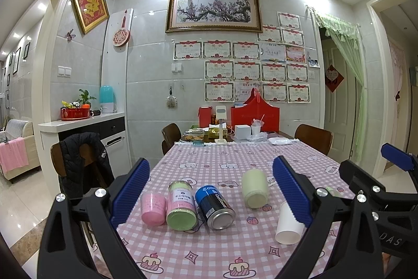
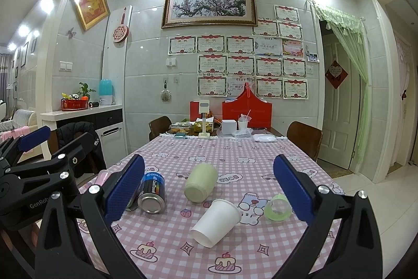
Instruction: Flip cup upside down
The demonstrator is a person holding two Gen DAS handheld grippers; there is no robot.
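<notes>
On the table (image 2: 300, 164), the can (image 2: 152, 191) lies left of the cup (image 2: 216, 222).

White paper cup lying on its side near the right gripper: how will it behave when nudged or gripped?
The white paper cup lies on its side on the tablecloth, so a nudge would probably roll it in a curve, given its taper. It looks thin-walled and empty, so likely light and easily crushed by the open right gripper.

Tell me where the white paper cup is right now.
The white paper cup lies on its side on the checked tablecloth, between the cream jar and the green tape roll.
</notes>
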